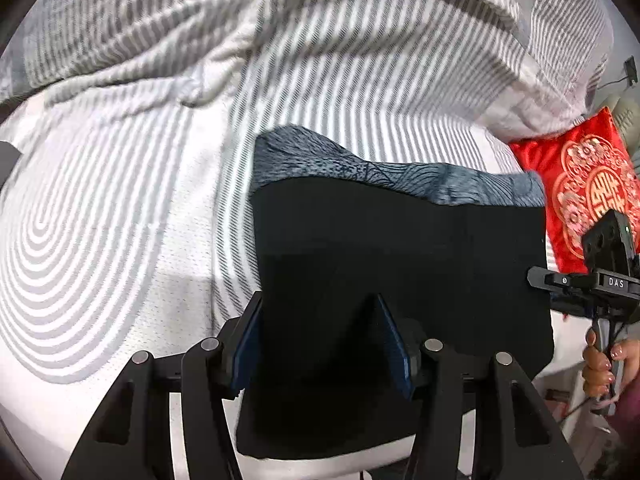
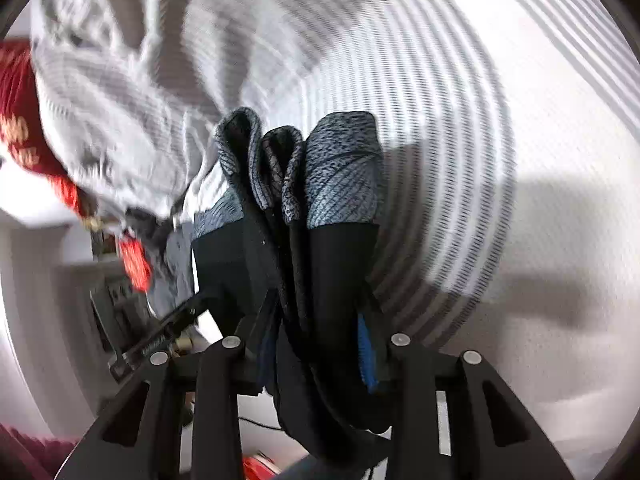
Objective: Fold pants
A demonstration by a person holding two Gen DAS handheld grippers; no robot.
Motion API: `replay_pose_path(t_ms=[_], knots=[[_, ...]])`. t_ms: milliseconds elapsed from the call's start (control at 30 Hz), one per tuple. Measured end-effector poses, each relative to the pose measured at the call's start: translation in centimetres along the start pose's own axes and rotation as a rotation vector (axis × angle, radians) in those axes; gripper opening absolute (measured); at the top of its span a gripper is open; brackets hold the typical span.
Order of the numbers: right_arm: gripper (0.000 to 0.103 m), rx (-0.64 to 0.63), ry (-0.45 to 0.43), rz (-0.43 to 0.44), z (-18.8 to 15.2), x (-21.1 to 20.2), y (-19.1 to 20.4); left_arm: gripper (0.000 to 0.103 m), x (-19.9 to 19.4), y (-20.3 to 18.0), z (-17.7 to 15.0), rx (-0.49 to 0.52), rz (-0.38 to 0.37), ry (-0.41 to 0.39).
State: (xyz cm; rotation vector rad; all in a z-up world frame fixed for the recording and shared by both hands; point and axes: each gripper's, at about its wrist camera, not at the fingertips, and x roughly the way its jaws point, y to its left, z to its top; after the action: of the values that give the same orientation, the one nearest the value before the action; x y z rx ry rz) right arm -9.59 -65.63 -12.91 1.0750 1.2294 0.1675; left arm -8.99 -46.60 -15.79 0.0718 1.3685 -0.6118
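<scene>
A: Left gripper?
B: Fingers clamped on black pants, lifted over striped bed sheet.
A: Right gripper?
B: Clamped on bunched pants layers, grey-blue patterned waistband hanging past the fingers.
A: Near the pants?
B: Red embroidered cushion right of pants, rumpled striped blanket beyond. Hand on right gripper's handle.

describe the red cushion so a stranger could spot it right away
Start at the bed's white-and-grey striped cover. At its right edge, beyond the black pants with blue-grey patterned cuffs, lies the red satin cushion. Only it is bright red with gold embroidery.
</scene>
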Motion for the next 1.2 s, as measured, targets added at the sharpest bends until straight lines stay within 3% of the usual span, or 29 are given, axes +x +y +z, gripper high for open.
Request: replay_pose_path(t_ms=[167, 200, 233, 267, 367, 433, 567, 633, 733, 1000, 1067, 1200], knots=[[0.053, -0.015, -0.051, -0.118, -0.9, -0.8, 1.4, 0.058, -0.5, -0.8, -0.4, 0.042, 0.081, -0.003], [0.060, -0.021, -0.058, -0.134, -1.0, -0.9, 1.8, 0.063, -0.9, -1.2, -0.6, 0.063, 0.094, -0.012], [0.067, -0.030, -0.071, -0.159, -1.2, -1.3, 2.3, 0.078, -1.1, -1.6, -0.5, 0.077, 0.101, -0.021], [0.069, -0.036, -0.080, -0.181, -1.4, -1.5, 2.7, 0.082, -1.6, -2.0, -0.6, 0.094, 0.108, -0.034], [0.070, -0.055, -0.117, -0.239, -2.2, -2.9, 3.7, 0.082, -2.4, -3.6, -0.6, 0.133, 0.124, -0.033], [0.070, -0.063, -0.147, -0.286, -2.8, -3.7, 4.3, 0.082, -2.8, -4.3, -0.7, 0.146, 0.143, -0.033], [0.069, -0.078, -0.190, -0.302, -3.7, -4.6, 5.7, 0.082, -2.7, -6.0, -1.2, 0.189, 0.187, -0.022], [0.053, -0.096, -0.192, -0.305, -4.0, -4.3, 6.4, 0.082, -2.3, -6.4, -1.6, 0.195, 0.207, -0.006], [0.043, -0.129, -0.168, -0.327, -4.3, -3.2, 7.0, 0.082, -1.1, -6.5, -2.0, 0.174, 0.203, 0.017], [0.042, -0.179, -0.091, -0.458, -4.6, 1.1, 4.9, 0.082, 2.3, -5.8, -2.7, 0.178, 0.251, 0.050], [0.042, -0.178, -0.091, -0.448, -4.2, 1.3, 4.4, 0.097, 2.6, -6.0, -2.7, 0.191, 0.230, 0.060], [0.043, -0.163, -0.079, -0.455, -3.8, 1.4, 4.6, 0.097, 2.8, -6.3, -2.6, 0.194, 0.250, 0.066]])
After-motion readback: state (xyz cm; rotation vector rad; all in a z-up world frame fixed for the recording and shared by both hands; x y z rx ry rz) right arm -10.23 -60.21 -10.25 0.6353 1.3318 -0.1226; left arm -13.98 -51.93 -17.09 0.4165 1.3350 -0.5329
